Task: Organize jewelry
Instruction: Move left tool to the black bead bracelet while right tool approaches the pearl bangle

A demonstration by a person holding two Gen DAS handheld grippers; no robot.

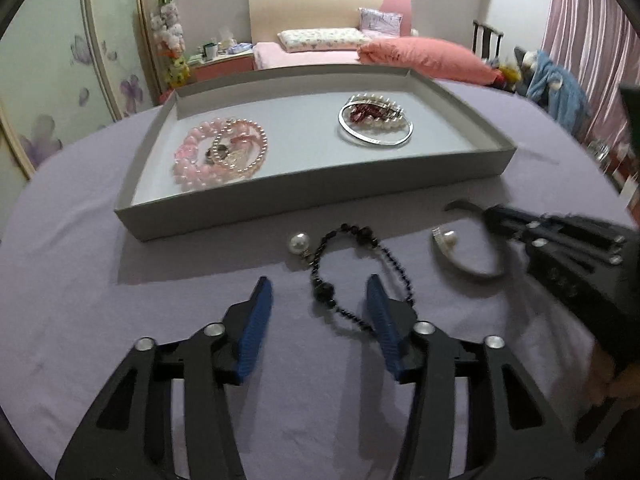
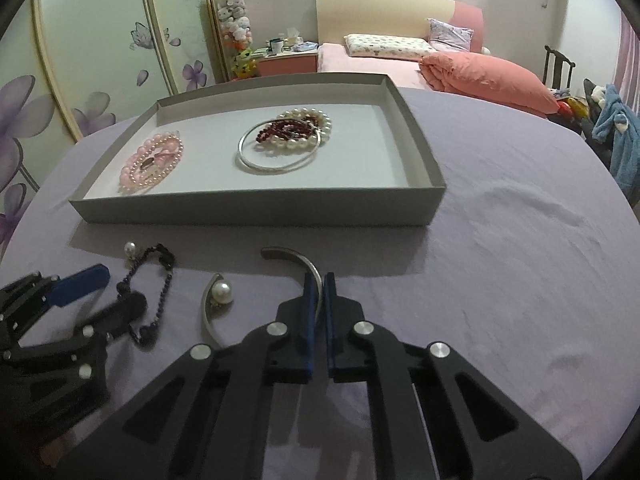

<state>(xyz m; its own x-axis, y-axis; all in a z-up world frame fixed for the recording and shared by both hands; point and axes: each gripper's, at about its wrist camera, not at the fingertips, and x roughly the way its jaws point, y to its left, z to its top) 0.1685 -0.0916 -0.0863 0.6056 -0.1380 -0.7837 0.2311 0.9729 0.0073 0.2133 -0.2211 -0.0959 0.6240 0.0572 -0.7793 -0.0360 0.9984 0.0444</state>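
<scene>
Jewelry is lying in two places: some inside the grey tray (image 2: 256,210) and some on the purple cloth (image 2: 520,240) just in front of the tray.

Inside the tray, toward its left end, pink bead bracelets (image 1: 218,152) are sitting in a little pile. Toward the tray's right end, a silver bangle (image 2: 276,166) is lying flat, with a white pearl bracelet (image 2: 308,136) and dark red beads (image 2: 286,128) resting on top of it.

In front of the tray, a black bead bracelet (image 1: 360,272) is lying on the cloth. A pearl earring (image 1: 299,243) is sitting just beside it, close to the tray's front wall. The left gripper (image 1: 320,312) is hanging over the black bead bracelet with its blue fingers (image 1: 256,328) spread wide, and part of the bracelet is lying between them. It is not squeezing anything.

Further right in front of the tray, an open silver cuff with a pearl on its end (image 2: 218,300) is curving over the cloth. The right gripper (image 2: 319,300) is pinching the cuff's thin band, with its blue pads nearly together around the metal. The cuff's other end is pointing toward the tray.

Far behind the tray, a bed with a pink quilt (image 2: 488,80) is showing.
</scene>
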